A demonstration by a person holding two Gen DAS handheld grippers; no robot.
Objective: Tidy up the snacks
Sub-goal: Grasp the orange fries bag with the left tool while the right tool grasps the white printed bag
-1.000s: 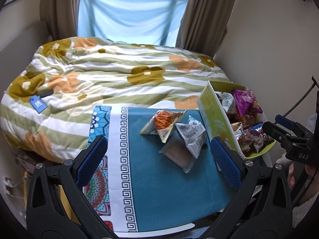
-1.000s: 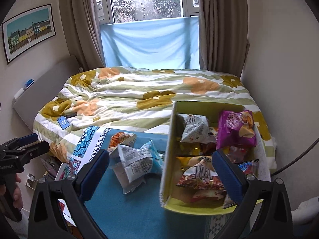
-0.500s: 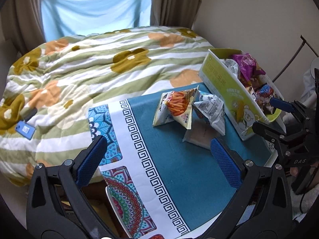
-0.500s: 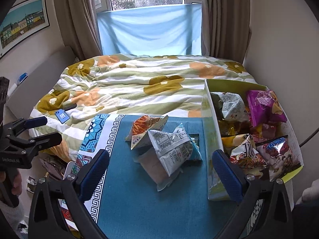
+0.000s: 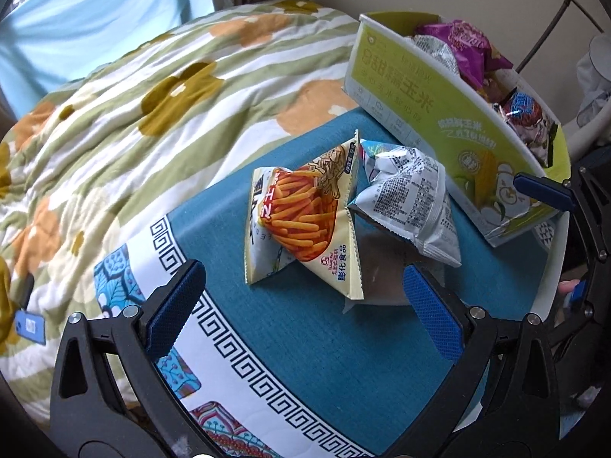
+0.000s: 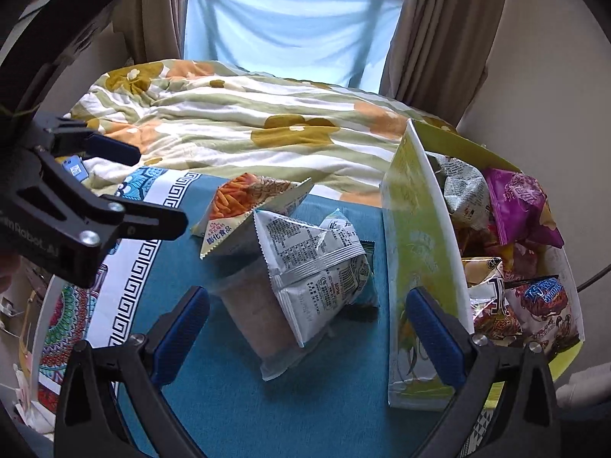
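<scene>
A small table covered with a teal cloth bordered in a white key pattern stands against a bed with a floral striped duvet; beyond the bed, a pale blue sheet hangs across the window between brown curtains. Three loose snack packets lie in a cluster near the middle of the cloth. The orange-stick snack packet rests tilted, touching the silver-grey printed packet at its right. Both lie partly on a translucent packet with brownish contents, which is flat on the cloth. A yellow-green cardboard box stands at the right edge of the table, just beside the cluster, and holds several further packets, including a purple bag and a red-and-blue one. The left gripper hovers above the cloth near the cluster, its blue-padded jaws spread wide and holding nothing. The right gripper is likewise spread wide and empty, with the translucent packet and the silver-grey packet between its fingers in view; contact cannot be determined.
</scene>
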